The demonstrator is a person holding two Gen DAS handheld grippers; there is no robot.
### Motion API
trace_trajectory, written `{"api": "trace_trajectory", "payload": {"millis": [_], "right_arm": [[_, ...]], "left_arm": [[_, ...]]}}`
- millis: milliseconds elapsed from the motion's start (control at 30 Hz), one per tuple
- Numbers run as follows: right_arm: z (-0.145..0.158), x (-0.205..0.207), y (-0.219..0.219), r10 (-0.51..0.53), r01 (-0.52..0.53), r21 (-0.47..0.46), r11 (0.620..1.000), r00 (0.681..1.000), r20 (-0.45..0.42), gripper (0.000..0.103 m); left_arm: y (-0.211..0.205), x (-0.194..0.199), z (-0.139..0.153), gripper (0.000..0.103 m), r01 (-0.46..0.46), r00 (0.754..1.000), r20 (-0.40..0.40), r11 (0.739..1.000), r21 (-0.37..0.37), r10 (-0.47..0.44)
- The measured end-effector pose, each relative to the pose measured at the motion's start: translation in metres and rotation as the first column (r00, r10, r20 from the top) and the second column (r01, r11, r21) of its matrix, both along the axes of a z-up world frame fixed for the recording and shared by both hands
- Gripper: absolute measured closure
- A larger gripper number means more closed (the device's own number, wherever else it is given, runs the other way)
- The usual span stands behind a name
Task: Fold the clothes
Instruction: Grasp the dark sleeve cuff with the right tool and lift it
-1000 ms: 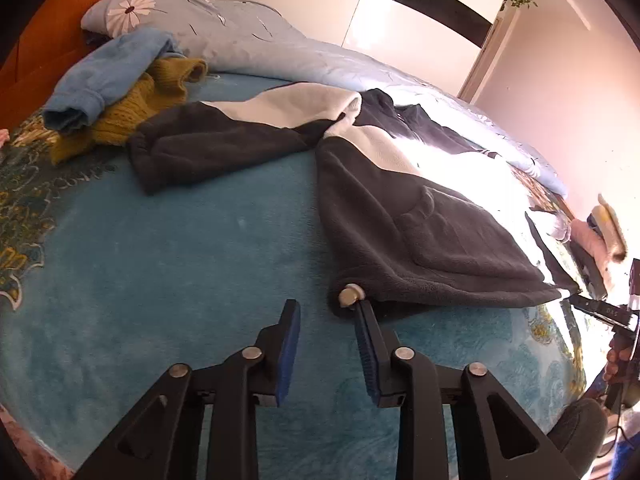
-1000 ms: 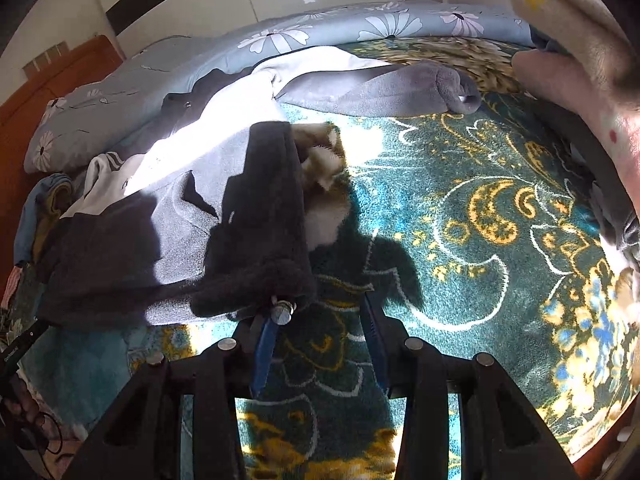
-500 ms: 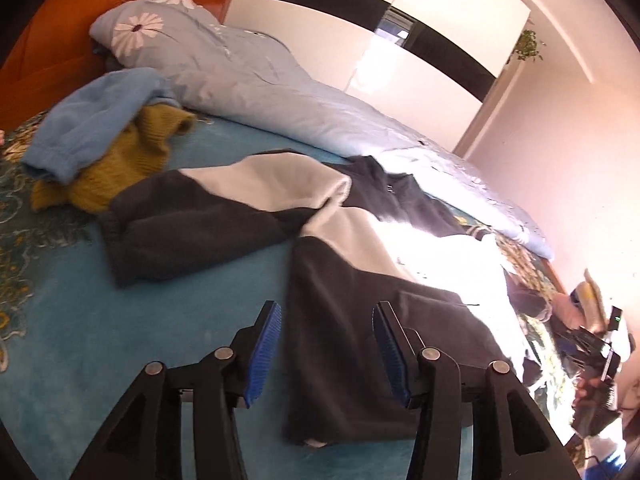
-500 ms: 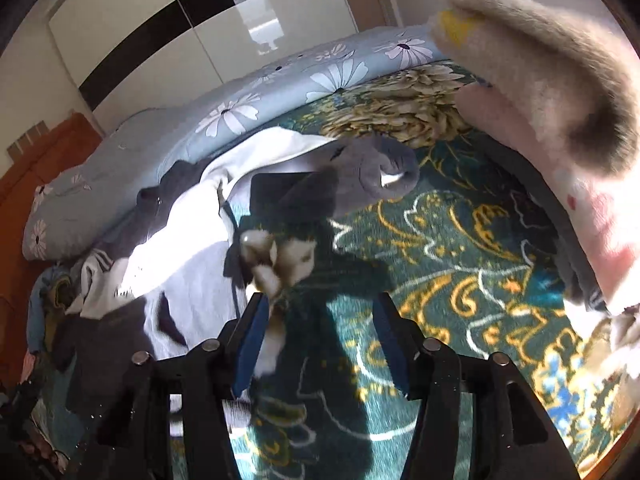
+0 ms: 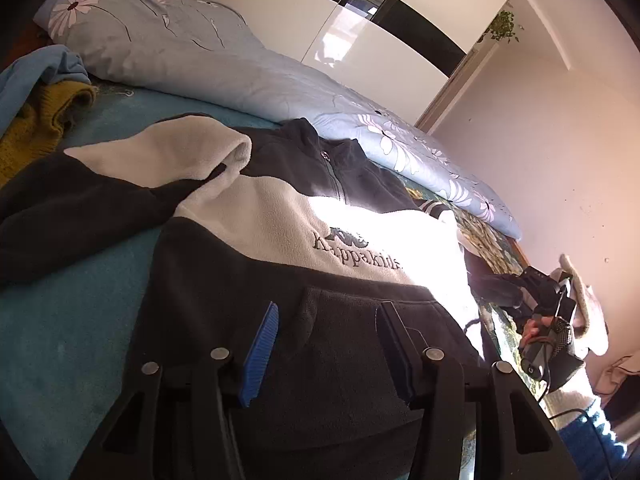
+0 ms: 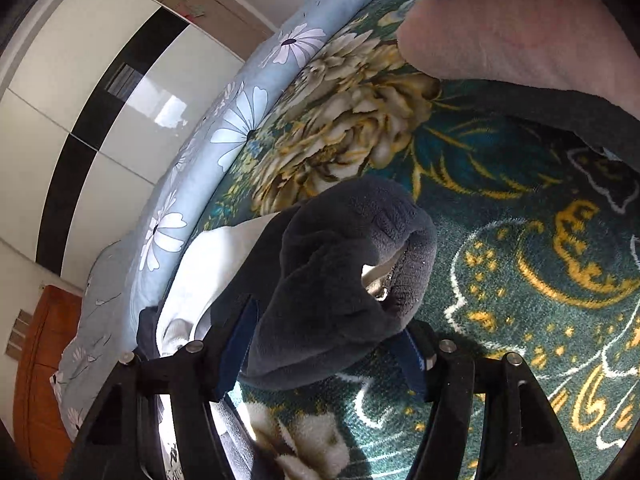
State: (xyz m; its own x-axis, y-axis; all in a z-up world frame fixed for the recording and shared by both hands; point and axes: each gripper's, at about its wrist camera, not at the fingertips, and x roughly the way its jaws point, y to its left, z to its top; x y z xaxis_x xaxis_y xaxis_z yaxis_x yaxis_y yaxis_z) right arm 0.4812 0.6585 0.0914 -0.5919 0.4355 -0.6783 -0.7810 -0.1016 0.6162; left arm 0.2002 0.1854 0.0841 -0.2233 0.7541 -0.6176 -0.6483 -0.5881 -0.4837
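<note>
moved: both grippers off the fleece hem, in over the fleece
left view: left gripper [image 5: 326,332] jaws opening, empty, above fleece jacket [image 5: 280,240] spread flat on bed [image 5: 60,320] for folding
right view: right gripper [image 6: 324,334] straddles sleeve cuff [image 6: 360,256], jaws apart, unclamped, likely to fold it inward

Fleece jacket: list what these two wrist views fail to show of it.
- Left wrist view: the fleece jacket hem, covered by the left gripper.
- Right wrist view: the sleeve cuff underside, behind the right gripper; contact unclear.
- Left wrist view: the sunlit patch is washed out.
</note>
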Motion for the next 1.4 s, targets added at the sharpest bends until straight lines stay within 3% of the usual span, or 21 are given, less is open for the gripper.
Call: {"api": "trace_trajectory", "payload": {"millis": [33, 100, 200, 267, 400, 533, 767, 933, 1167, 1300, 1400], "right_arm": [[0.003, -0.001, 0.002, 0.001, -0.001, 0.006, 1.000, 1.000, 0.012, 0.047], [0.012, -0.004, 0.006, 0.006, -0.007, 0.027, 1.000, 0.999, 0.044, 0.074], [0.032, -0.010, 0.010, 0.049, -0.056, 0.076, 0.996, 0.994, 0.096, 0.086], [0.057, -0.014, 0.011, 0.079, -0.103, 0.156, 0.982, 0.985, 0.156, 0.088], [0.111, 0.002, 0.026, -0.018, -0.066, 0.327, 0.943, 0.969, 0.247, 0.089], [0.123, 0.010, 0.051, -0.022, -0.066, 0.298, 0.952, 0.960, 0.280, 0.089], [0.148, -0.017, 0.059, 0.003, -0.147, 0.333, 0.931, 0.918, 0.398, 0.089], [0.186, -0.077, 0.017, 0.074, -0.299, 0.441, 0.847, 0.885, 0.459, 0.089], [0.236, -0.204, -0.063, 0.261, -0.497, 0.504, 0.706, 0.845, 0.467, 0.089], [0.223, -0.275, -0.116, 0.390, -0.595, 0.490, 0.638, 0.797, 0.461, 0.089], [0.184, -0.316, -0.155, 0.516, -0.670, 0.436, 0.601, 0.741, 0.429, 0.089]], "left_arm": [[0.000, 0.001, -0.001, 0.048, 0.004, 1.000, 0.002, 1.000, -0.001, -0.004], [-0.001, 0.002, -0.005, 0.048, 0.012, 1.000, 0.004, 1.000, -0.007, -0.012], [-0.003, 0.001, -0.008, 0.048, 0.010, 1.000, 0.010, 1.000, -0.013, -0.009], [-0.007, -0.001, -0.009, 0.048, 0.002, 1.000, 0.010, 1.000, -0.015, -0.002], [-0.013, -0.005, -0.011, 0.048, -0.010, 1.000, 0.016, 1.000, -0.026, 0.010], [-0.019, -0.009, -0.017, 0.048, -0.022, 0.999, 0.043, 0.999, -0.033, 0.023], [-0.043, -0.017, -0.012, 0.048, -0.072, 0.997, 0.033, 0.997, -0.027, 0.073], [-0.060, -0.027, -0.009, 0.047, -0.112, 0.992, 0.049, 0.994, -0.001, 0.112], [-0.081, -0.031, -0.003, 0.046, -0.141, 0.989, 0.053, 0.990, 0.021, 0.140], [-0.096, -0.036, -0.001, 0.046, -0.180, 0.983, 0.052, 0.984, 0.014, 0.179], [-0.106, -0.040, 0.000, 0.046, -0.205, 0.978, 0.045, 0.979, 0.009, 0.205]]}}
